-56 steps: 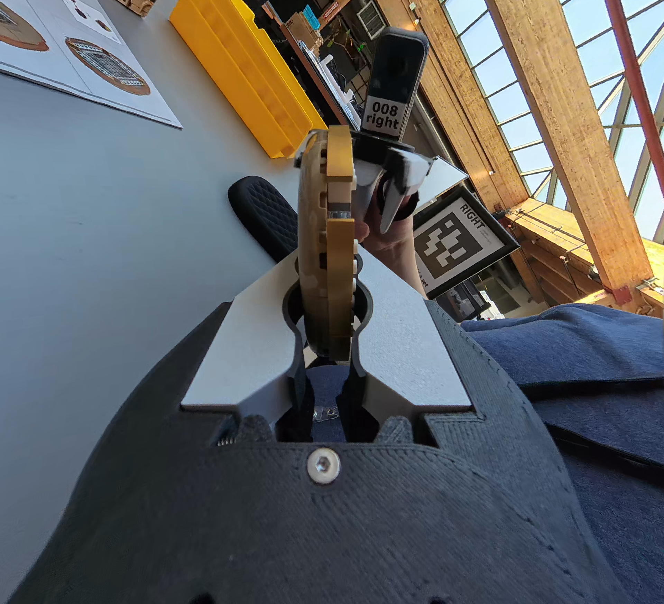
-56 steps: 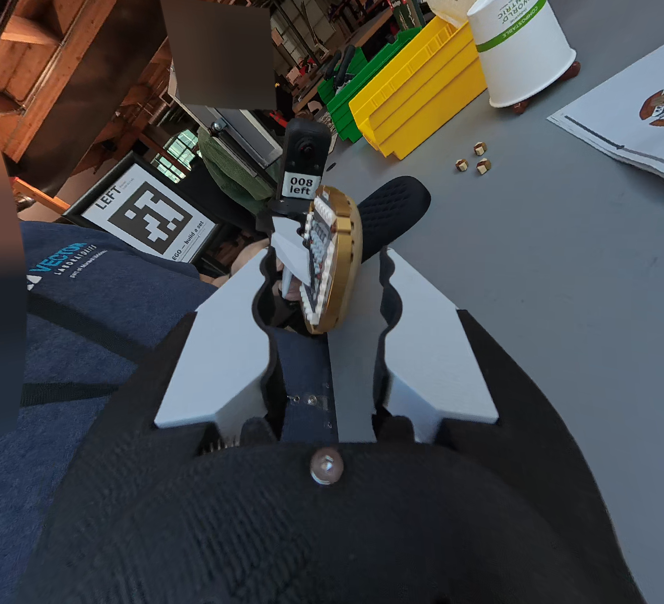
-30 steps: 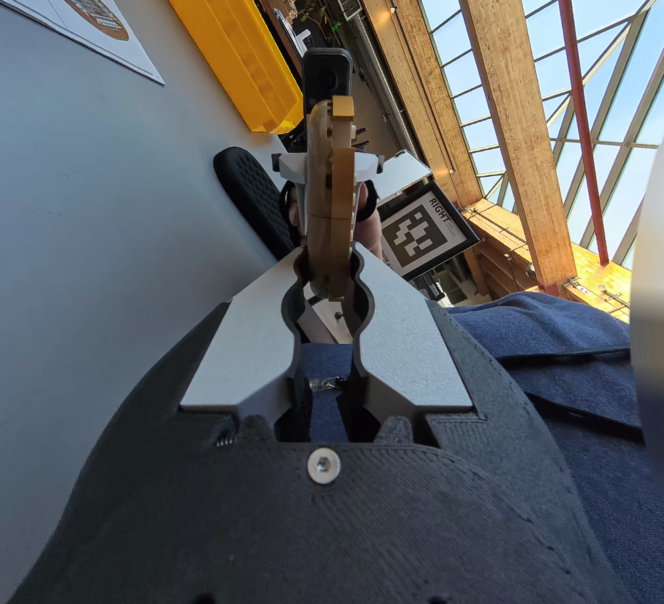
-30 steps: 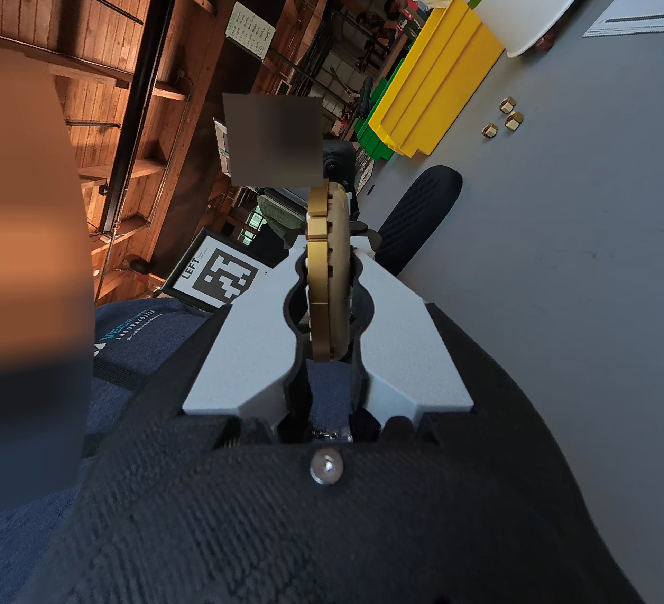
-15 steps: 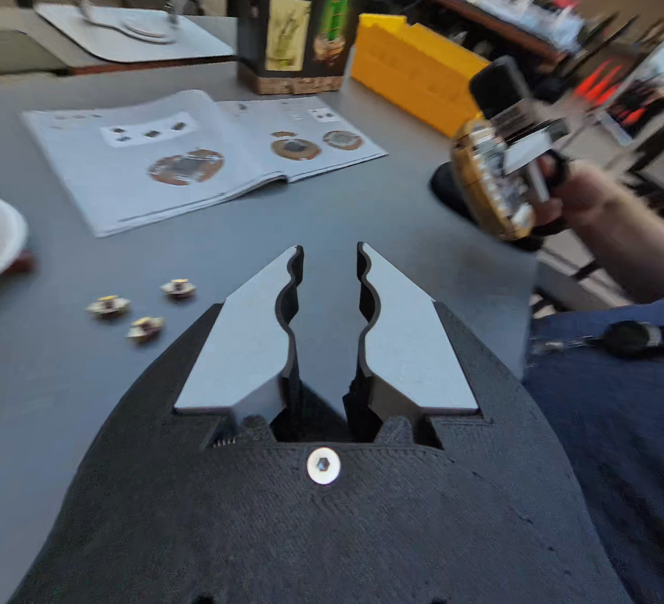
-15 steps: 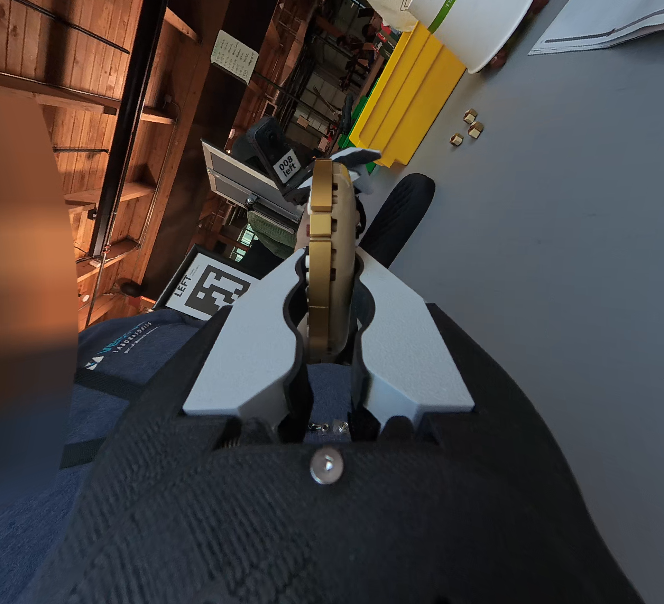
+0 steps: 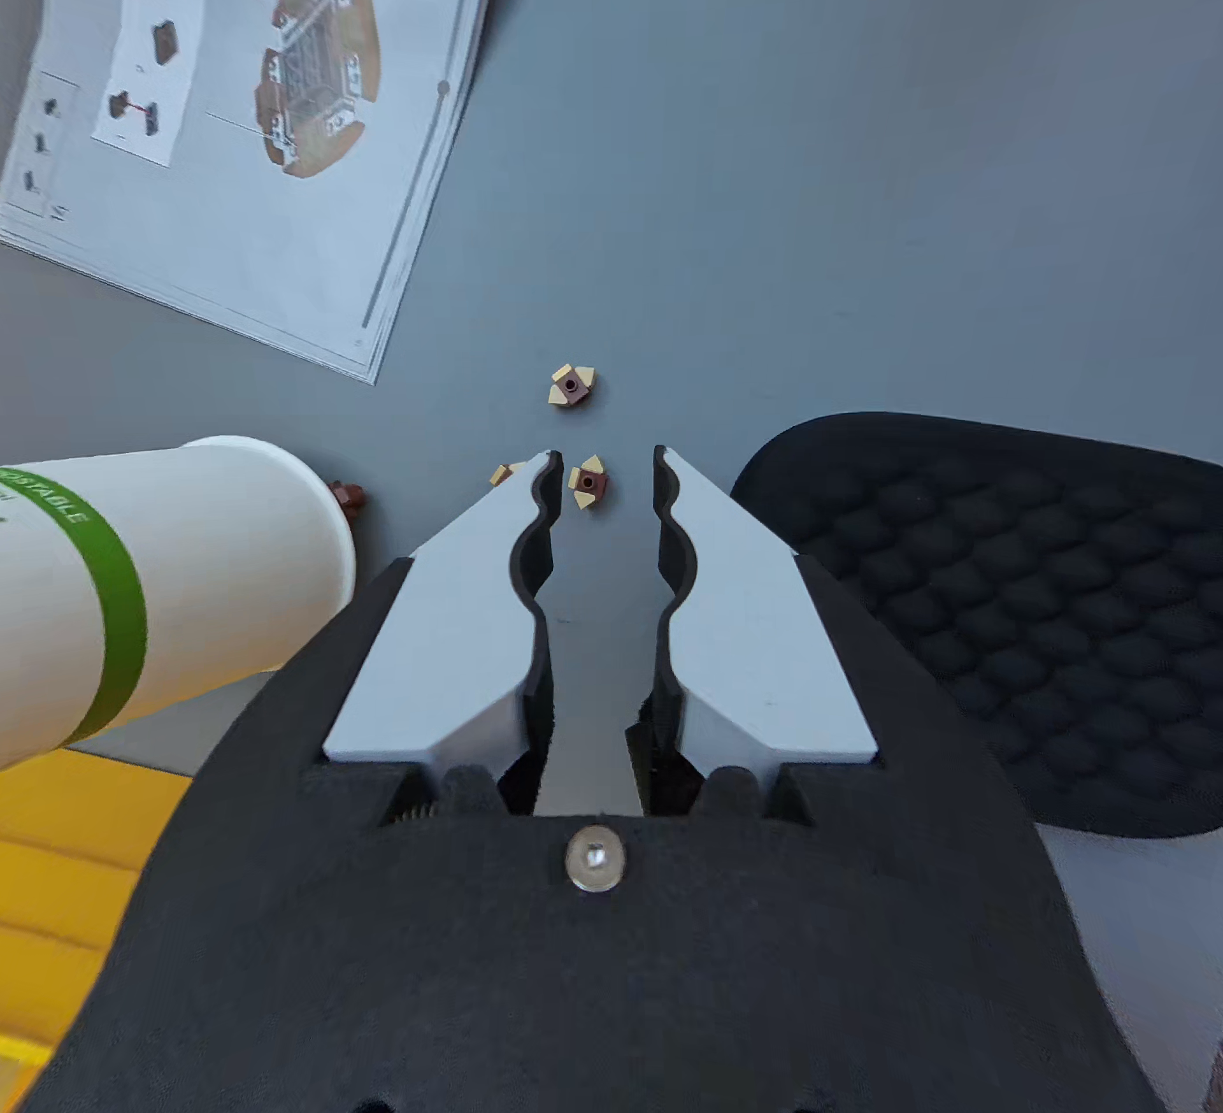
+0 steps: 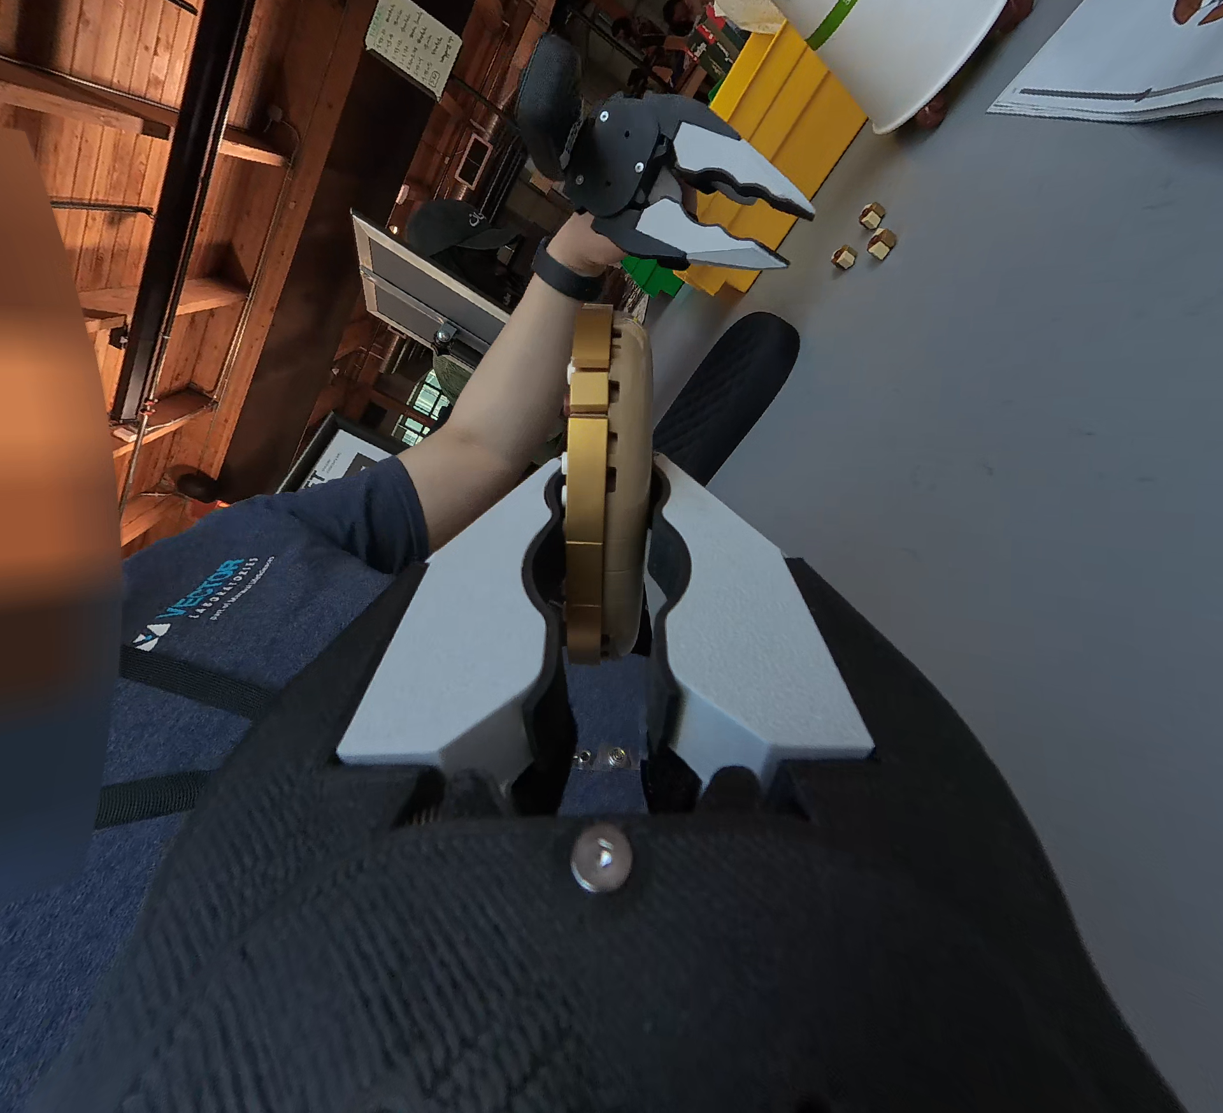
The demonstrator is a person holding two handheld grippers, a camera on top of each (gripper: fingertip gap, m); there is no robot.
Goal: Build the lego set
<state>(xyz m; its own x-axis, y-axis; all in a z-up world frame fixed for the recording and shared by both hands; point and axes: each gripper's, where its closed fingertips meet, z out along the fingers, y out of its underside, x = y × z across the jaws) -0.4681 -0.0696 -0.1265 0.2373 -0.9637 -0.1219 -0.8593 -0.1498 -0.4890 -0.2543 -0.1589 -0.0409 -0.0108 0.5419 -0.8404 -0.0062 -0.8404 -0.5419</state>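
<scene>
My left gripper (image 7: 602, 458) is open and empty, pointing down at the grey table. A small brown-and-tan lego piece (image 7: 588, 482) lies between its fingertips. A second like piece (image 7: 571, 385) lies just beyond, and a third (image 7: 506, 473) is partly hidden behind the left finger. My right gripper (image 8: 605, 472) is shut on the round gold-and-tan lego disc (image 8: 605, 485), held on edge above the table's near side. The left gripper (image 8: 787, 240) also shows in the right wrist view, open above the three small pieces (image 8: 870, 237).
An open instruction booklet (image 7: 218, 108) lies at far left. An upturned white paper cup (image 7: 132, 591) with a green band stands left of my left gripper, with a brown piece (image 7: 349, 496) at its rim. A yellow bin (image 8: 781, 88) is behind it. A black padded rest (image 7: 1032, 611) lies to the right.
My left gripper let go of the disc, swung away and now hangs open over the small pieces. My right gripper closed on the disc and keeps holding it.
</scene>
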